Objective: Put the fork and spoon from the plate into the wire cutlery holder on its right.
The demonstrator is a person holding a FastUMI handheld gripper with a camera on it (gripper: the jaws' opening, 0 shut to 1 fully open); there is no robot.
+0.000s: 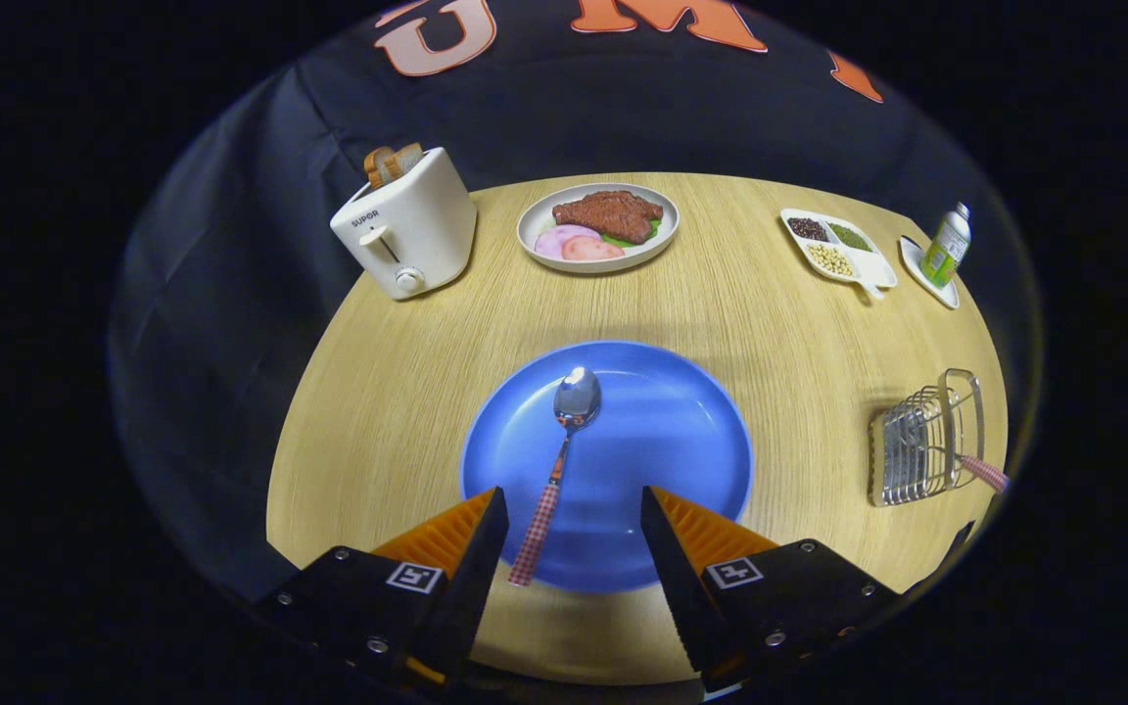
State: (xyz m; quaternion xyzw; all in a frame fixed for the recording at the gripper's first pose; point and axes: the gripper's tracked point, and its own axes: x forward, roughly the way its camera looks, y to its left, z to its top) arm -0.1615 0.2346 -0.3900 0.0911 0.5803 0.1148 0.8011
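A blue plate (667, 431) lies on the round wooden table just ahead of my fingers. On its left half lies a spoon (560, 460) with a steel bowl pointing away and a red-checked handle reaching the plate's near rim. My gripper (574, 514) is open above the plate's near edge; the spoon's handle end lies between the fingers, close to the left one, untouched. The wire cutlery holder (921, 441) stands to the right of the plate, and a red-checked handle (985, 473) sticks out of it toward the right.
A white toaster (407, 230) with bread stands at the far left. A plate of meat (598, 227) sits beyond the blue plate. At the far right are a divided dish of beans (838, 248) and a green bottle (946, 247) on a small tray.
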